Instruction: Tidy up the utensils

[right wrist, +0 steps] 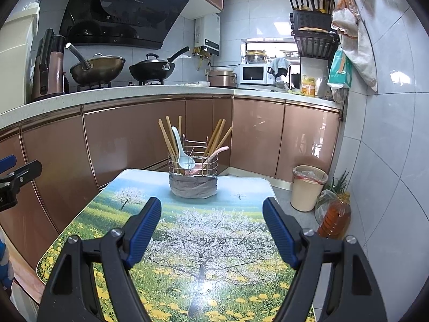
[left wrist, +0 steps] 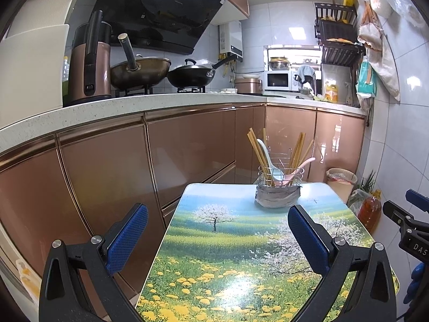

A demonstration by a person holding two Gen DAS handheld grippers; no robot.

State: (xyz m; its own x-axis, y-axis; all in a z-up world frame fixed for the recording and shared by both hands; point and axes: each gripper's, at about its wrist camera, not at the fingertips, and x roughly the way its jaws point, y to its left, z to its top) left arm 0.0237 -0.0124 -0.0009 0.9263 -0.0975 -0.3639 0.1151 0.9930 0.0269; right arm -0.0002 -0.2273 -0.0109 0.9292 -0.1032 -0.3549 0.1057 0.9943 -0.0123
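Kitchen counter point(right wrist: 150, 91) w/ copper cabinet fronts runs along the back; two woks on the stove, microwave point(right wrist: 253, 73) in the corner. Small table point(right wrist: 88, 214) w/ flower-meadow print in front. Bin point(right wrist: 308, 187) and oil bottle point(right wrist: 335, 216) on the floor to its right. Wire utensil holder point(right wrist: 193, 175), base wrapped in grey, stands upright at table's far edge. Inside: chopsticks point(right wrist: 169, 139) in two leaning bunches, white spoon point(right wrist: 181, 147) left compartment, pink spoon point(right wrist: 211, 155) right. Left gripper point(left wrist: 217, 214) over table's left side, jaws spread wide, nothing between. Right gripper point(right wrist: 211, 210) over table centre, jaws spread, empty, well short of holder.
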